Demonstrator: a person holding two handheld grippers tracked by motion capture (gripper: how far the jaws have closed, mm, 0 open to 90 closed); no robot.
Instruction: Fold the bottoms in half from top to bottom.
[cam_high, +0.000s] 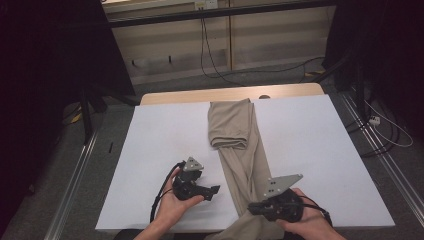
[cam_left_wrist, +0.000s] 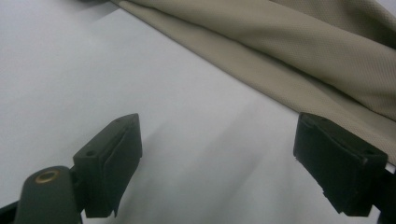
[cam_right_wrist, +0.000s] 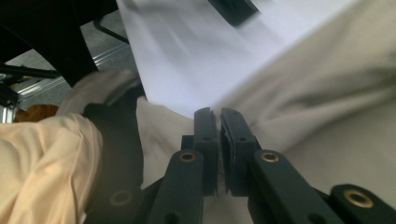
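right tool (cam_right_wrist: 219, 135) pinched on beige trousers (cam_high: 240, 150), left tool (cam_left_wrist: 219, 163) wide, empty

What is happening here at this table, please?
A person is handling beige trousers on a white table with two hand-held claws. The right claw is shut, seemingly pinching the cloth near the table's front edge. The left claw is open above the bare table beside the trousers, whose far end is folded back.

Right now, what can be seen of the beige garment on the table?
The beige garment looks like trousers of fine woven cloth, laid lengthwise down the white table. Its far end is folded back on itself; its near end hangs over the table's near edge. The right tongs are shut at that near part. The left tongs stand open beside it.
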